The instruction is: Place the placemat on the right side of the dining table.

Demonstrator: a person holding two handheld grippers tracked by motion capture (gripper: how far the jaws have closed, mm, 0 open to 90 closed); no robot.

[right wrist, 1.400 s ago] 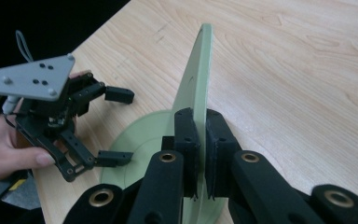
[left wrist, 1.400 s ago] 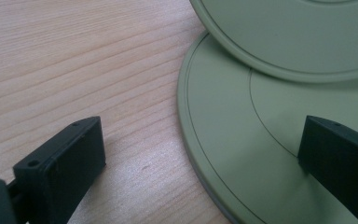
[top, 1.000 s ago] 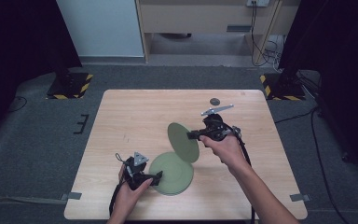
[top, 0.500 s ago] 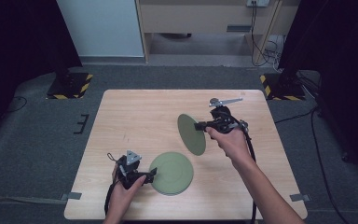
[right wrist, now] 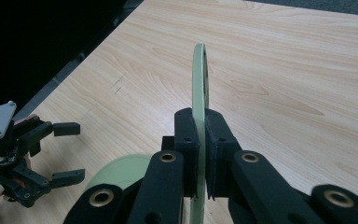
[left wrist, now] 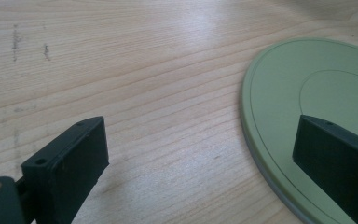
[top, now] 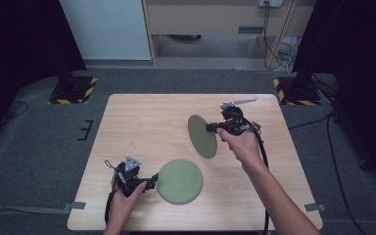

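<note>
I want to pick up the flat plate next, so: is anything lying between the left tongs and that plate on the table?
Nothing visible. The left tongs stand open right at the edge of the flat green plate, with bare wooden table between. The other green plate is held up on edge by the right tongs, farther off.

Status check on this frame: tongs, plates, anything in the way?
Right tongs clamped on round green plate, held on edge above wooden table. Left tongs open beside second green plate, lying flat. Nothing between.
</note>
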